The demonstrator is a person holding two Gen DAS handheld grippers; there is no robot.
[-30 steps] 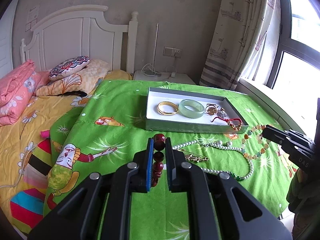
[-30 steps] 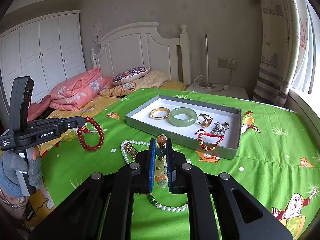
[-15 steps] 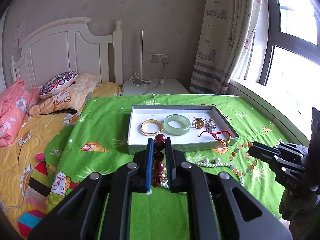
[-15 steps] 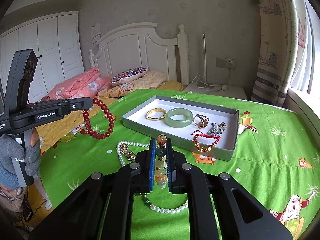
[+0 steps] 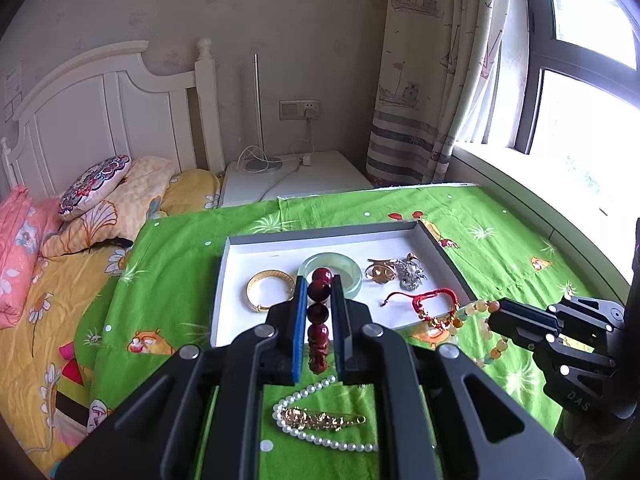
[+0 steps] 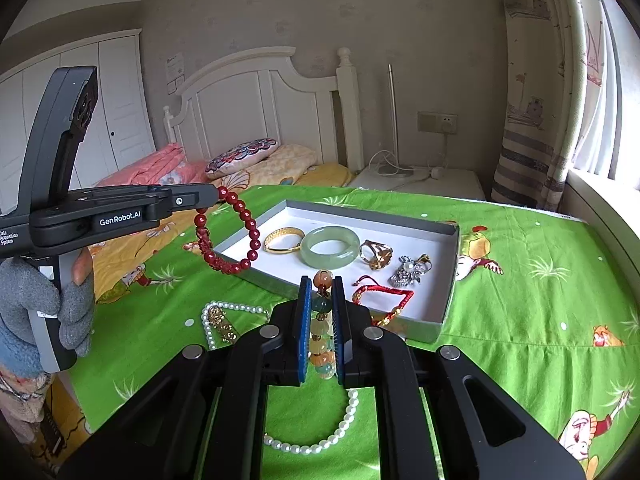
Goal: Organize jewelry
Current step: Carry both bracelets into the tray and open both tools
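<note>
My left gripper (image 5: pixel 318 284) is shut on a dark red bead bracelet (image 5: pixel 319 312); in the right wrist view the bracelet (image 6: pixel 230 240) hangs from it (image 6: pixel 218 196) over the tray's near left corner. My right gripper (image 6: pixel 322 284) is shut on a multicoloured bead bracelet (image 6: pixel 322 328), which shows in the left wrist view (image 5: pixel 486 312) beside the tray's right side. The grey tray (image 6: pixel 448 280) holds a gold bangle (image 6: pixel 282 240), a jade bangle (image 6: pixel 330 246), a gold ring (image 6: pixel 374 254), a silver brooch (image 6: pixel 412 270) and a red string bracelet (image 6: pixel 382 298).
A pearl necklace (image 6: pixel 240 308) and a gold pin (image 5: pixel 320 420) lie on the green sheet (image 6: pixel 520 280) in front of the tray. Pillows (image 5: pixel 94 182) and a white headboard (image 5: pixel 108 120) are at the far left. A nightstand (image 5: pixel 296 180) and window (image 5: pixel 580 80) are beyond.
My left gripper has carried the red bead bracelet forward and up to the tray's near left corner. My right gripper has moved a little closer to the tray with its bead bracelet.
</note>
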